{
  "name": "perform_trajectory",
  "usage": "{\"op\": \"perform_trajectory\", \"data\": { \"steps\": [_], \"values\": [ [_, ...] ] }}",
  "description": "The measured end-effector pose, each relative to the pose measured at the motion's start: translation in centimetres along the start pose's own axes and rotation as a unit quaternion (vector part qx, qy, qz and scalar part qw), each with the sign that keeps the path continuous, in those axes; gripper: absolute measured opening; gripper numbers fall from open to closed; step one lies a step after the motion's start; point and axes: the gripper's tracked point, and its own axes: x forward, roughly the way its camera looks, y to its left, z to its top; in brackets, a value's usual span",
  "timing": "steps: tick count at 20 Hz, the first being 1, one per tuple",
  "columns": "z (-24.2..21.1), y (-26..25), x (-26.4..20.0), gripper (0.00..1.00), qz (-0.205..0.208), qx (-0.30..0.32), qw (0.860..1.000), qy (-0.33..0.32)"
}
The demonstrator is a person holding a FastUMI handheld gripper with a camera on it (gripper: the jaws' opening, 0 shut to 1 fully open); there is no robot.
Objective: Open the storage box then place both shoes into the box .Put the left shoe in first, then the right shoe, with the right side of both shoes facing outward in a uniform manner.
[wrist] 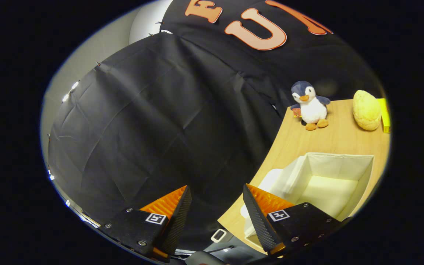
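Counter (300, 147): wooden top lying to the right of the gripper; its near-left edge runs just past the right finger, with the booth's dark cloth wall filling the space to the left.
Storage box (364, 173): white fabric box on the counter, ahead and to the right of the gripper, just beyond the right finger; it stands open at the top and looks empty inside.
Box axis: long side seems to run from near-left to far-right, the near corner pointing back towards the right finger; fisheye bend makes this a loose reading.
Lid (274, 180): a white flap or lid seems to lie against the box's left wall; I cannot tell whether it is attached.
Shoes: none to point at.
Plush penguin (310, 105): upright at the far edge, well beyond the box.
Bread-like bun (366, 110): right of the penguin, beside a yellow box (385, 114).
Gripper (215, 193): fingers spread wide, holding nothing, aimed left of the box, off the counter.
Judgement: opening looks done; a shoe must be fetched next.
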Motion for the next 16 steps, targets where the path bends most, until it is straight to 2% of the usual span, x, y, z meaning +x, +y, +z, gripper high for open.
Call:
{"op": "perform_trajectory", "data": {
  "steps": [6,10,16],
  "values": [
    [0.5,-5.9,-6.4,0.88,-0.076,-0.033,0.995,-0.048],
    [0.9,-10.8,-11.4,0.88,-0.142,-0.046,0.985,-0.091],
    [0.1,-18.9,-18.0,0.92,-0.251,-0.050,0.962,-0.093]
  ]
}}
